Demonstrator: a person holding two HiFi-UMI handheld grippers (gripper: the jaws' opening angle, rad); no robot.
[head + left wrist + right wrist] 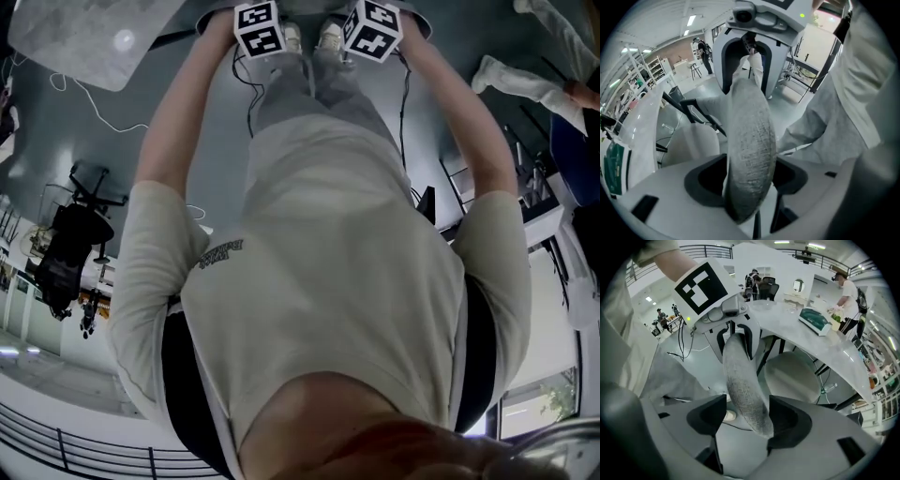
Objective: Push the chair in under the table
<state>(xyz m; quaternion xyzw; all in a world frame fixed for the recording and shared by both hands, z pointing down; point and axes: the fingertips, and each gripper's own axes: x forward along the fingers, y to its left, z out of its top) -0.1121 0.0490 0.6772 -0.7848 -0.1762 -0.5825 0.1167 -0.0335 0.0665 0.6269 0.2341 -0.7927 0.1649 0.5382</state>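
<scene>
my left gripper (749, 182) points steeply down with its jaws wide apart. the grey padded back (747, 126) of the chair stands up between them, with a dark gap on either side, so the pads do not squeeze it. the back's rim is the long axis here: it curves from my left jaws straight across to my right ones. both hands straddle the same edge side by side, and neither is clearly nearer the table. the white seat (794, 373) lies beyond the back, and past it is the marble table (834, 350), whose edge seems to overhang part of the seat. so the push, as i judge it, goes square to the rim, away from my legs and towards the table. my right gripper (749, 418) is the same: jaws spread wide, the back between them, not pinched. in the head view both arms (178, 131) reach straight down in front of my body, the marker cubes (258, 28) close together near my shoes (292, 37).
</scene>
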